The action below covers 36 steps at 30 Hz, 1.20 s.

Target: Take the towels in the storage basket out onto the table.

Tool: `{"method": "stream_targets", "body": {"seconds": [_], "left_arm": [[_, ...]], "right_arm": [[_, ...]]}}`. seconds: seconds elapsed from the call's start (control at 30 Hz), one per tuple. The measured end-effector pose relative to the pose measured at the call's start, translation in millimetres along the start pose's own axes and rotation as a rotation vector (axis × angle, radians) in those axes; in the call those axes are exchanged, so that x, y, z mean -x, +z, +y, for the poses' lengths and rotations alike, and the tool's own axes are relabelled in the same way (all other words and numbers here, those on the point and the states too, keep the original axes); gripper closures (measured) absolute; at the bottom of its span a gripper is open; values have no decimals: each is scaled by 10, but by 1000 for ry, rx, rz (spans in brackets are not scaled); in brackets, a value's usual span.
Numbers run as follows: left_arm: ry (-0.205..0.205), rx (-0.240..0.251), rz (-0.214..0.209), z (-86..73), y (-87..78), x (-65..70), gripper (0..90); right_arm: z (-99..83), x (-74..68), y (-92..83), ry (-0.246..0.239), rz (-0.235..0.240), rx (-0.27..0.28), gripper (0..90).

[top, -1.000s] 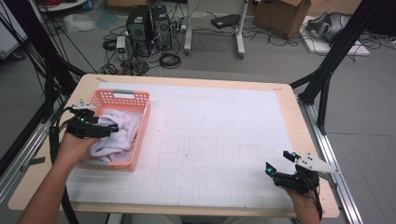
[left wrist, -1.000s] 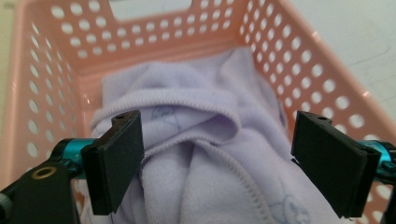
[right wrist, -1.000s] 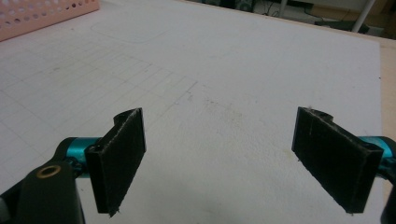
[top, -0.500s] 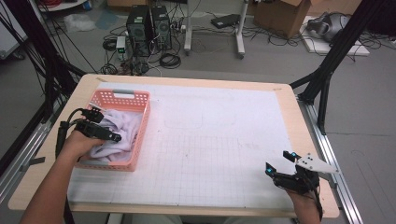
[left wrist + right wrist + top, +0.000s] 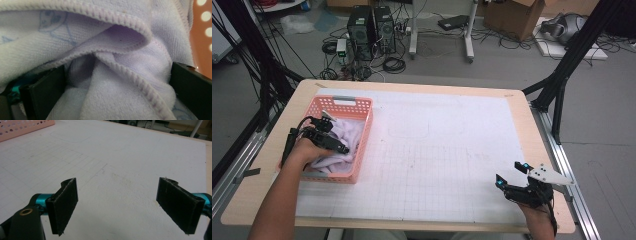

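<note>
Now sunk deeper into the pink basket [image 5: 360,106], my left gripper [image 5: 332,144] spreads its jaws around the lavender towel [image 5: 120,67], ready to pinch; my right gripper [image 5: 517,179] idles released, well apart.

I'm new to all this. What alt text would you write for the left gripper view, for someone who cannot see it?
Close-up of a soft lilac towel with stitched hems, bunched in folds between the left gripper's two black jaws, which stand wide apart at the bottom corners. A strip of the pink basket's perforated wall shows at the right edge.
</note>
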State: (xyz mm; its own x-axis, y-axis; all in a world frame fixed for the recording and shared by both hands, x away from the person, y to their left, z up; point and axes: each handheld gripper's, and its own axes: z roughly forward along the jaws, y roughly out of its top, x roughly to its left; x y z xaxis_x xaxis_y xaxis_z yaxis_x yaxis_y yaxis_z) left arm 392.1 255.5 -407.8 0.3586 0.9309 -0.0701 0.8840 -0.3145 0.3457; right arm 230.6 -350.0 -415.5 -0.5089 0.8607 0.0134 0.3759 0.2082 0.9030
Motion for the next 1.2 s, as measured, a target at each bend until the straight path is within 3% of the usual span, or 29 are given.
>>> {"method": "stream_targets", "body": {"seconds": [0.13, 0.27, 0.33, 0.5, 0.63, 0.67, 0.77, 0.97, 1.2], "left_arm": [[57, -24, 81, 17, 70, 93, 17], [49, -16, 113, 23, 56, 118, 60], [32, 1, 119, 24, 27, 110, 135], [21, 72, 139, 17, -14, 105, 459], [-28, 160, 103, -21, -62, 13, 589], [-66, 225, 95, -62, -89, -36, 597], [-102, 327, 67, -144, -138, -110, 601], [-92, 508, 59, -235, -311, -145, 603], [-58, 707, 79, -341, -519, -127, 605]], "right_arm": [[6, 4, -20, -2, -3, 0, 163], [8, 23, -44, -3, -9, 6, 164], [6, 29, -59, 2, -13, 6, 164], [1, 37, -64, 10, -16, 5, 165], [-1, 54, -77, 10, -23, 7, 165], [-3, 53, -79, 18, -25, 8, 165], [-25, 85, -89, 25, -35, 6, 165], [-39, 74, -98, 31, -45, -1, 165], [-40, 65, -101, 29, -44, -1, 165]]}}
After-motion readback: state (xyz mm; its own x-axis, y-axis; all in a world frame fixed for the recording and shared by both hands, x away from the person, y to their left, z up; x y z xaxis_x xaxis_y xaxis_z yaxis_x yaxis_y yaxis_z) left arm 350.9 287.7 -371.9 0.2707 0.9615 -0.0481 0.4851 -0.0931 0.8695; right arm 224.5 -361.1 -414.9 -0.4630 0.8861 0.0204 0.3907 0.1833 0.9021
